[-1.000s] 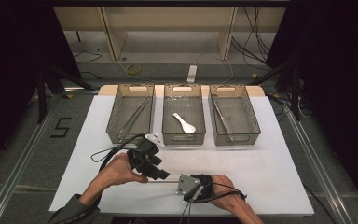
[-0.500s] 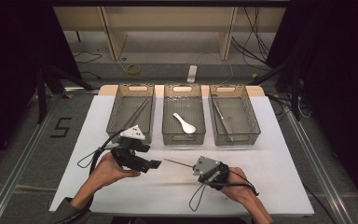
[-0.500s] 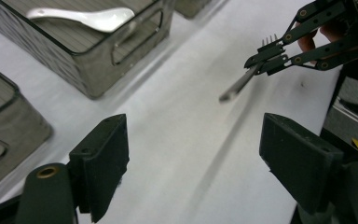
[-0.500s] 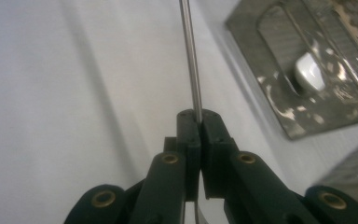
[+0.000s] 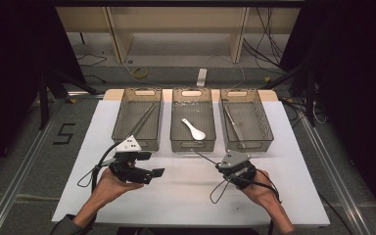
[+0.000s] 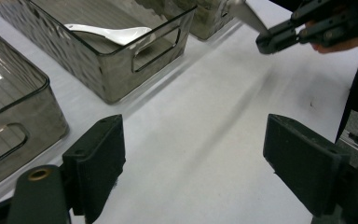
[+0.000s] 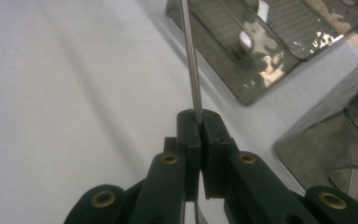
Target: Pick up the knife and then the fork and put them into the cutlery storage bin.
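- The right gripper (image 5: 225, 164) sits nearest, low on the white worktop (image 5: 186, 196), its jaws clenched on one end of a thin metal rod (image 7: 189, 56). In the right gripper view the rod rises straight out from between the shut pads.
- The rod's long axis runs from the right gripper up and to the left in the high view, its free tip (image 5: 198, 153) reaching toward the front wall of the middle bin (image 5: 192, 144). It is lifted clear of the worktop, as far as I can tell.
- The left gripper (image 5: 152, 164) is released: its jaws have just been opening, and the left gripper view shows bare worktop between them.
- The right hand is the one nearer the rod and the only one carrying it. The left bin (image 5: 138, 142) lies just beyond the left gripper.
- Farther off, a white spoon (image 5: 194, 129) lies in the middle bin, and the right bin (image 5: 247, 142) holds slim metal pieces I cannot name.
- Against a second ago, the two grippers stand well apart rather than close together, and the right one has shifted right with the rod.
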{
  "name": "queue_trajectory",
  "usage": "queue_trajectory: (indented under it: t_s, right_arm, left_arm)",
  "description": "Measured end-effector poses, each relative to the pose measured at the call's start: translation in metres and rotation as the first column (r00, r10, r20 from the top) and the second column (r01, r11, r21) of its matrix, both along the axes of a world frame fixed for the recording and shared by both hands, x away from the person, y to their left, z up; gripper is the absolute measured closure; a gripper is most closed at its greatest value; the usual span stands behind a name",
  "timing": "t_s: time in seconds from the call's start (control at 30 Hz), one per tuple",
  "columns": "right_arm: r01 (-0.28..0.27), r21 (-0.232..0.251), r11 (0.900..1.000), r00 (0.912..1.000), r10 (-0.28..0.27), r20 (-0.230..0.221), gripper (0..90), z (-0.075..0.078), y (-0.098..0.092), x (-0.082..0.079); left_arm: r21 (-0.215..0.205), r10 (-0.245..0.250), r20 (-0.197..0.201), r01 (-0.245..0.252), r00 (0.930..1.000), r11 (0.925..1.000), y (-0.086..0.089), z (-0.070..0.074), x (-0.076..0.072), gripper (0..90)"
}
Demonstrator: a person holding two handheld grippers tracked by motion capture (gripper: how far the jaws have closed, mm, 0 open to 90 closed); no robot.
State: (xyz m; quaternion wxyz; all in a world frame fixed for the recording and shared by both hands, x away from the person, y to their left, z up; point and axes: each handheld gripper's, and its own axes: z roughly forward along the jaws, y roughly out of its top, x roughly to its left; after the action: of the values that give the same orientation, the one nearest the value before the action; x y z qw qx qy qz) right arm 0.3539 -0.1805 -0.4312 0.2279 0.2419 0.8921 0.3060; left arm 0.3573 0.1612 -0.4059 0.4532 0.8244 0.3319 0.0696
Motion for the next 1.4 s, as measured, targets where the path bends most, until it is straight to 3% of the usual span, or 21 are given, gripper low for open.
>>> queue_trajectory:
  t_s: [0.17,0.33,0.6,0.73,1.07,1.4]
  right_arm:
    - [0.050,0.053,0.997,0.9986,-0.049,-0.018,88.2,0.007,-0.013,0.005]
    - [0.126,0.135,0.983,0.9909,-0.119,-0.063,88.2,0.016,-0.032,0.017]
    - [0.249,0.241,0.938,0.9670,-0.227,-0.115,88.2,0.032,-0.069,0.035]
    - [0.302,0.292,0.908,0.9512,-0.265,-0.158,88.1,0.039,-0.085,0.048]
    - [0.389,0.308,0.868,0.9179,-0.338,-0.208,88.1,0.056,-0.096,0.087]
    - [0.451,0.293,0.843,0.8881,-0.391,-0.242,88.1,0.066,-0.093,0.127]
  left_arm:
    - [-0.004,0.018,0.013,-0.018,0.9997,0.9998,0.008,-0.002,-0.003,20.0]
    - [-0.024,0.038,0.020,-0.037,0.9991,0.9990,0.016,-0.003,-0.006,19.3]
    - [-0.044,0.066,0.037,-0.064,0.9972,0.9970,0.025,-0.004,-0.009,18.2]
    - [-0.057,0.072,0.035,-0.070,0.9968,0.9959,0.028,-0.004,-0.010,18.0]
    - [-0.069,0.086,0.035,-0.083,0.9957,0.9941,0.032,-0.007,-0.013,17.6]
    - [-0.085,0.104,0.056,-0.099,0.9930,0.9915,0.035,-0.007,-0.013,17.5]
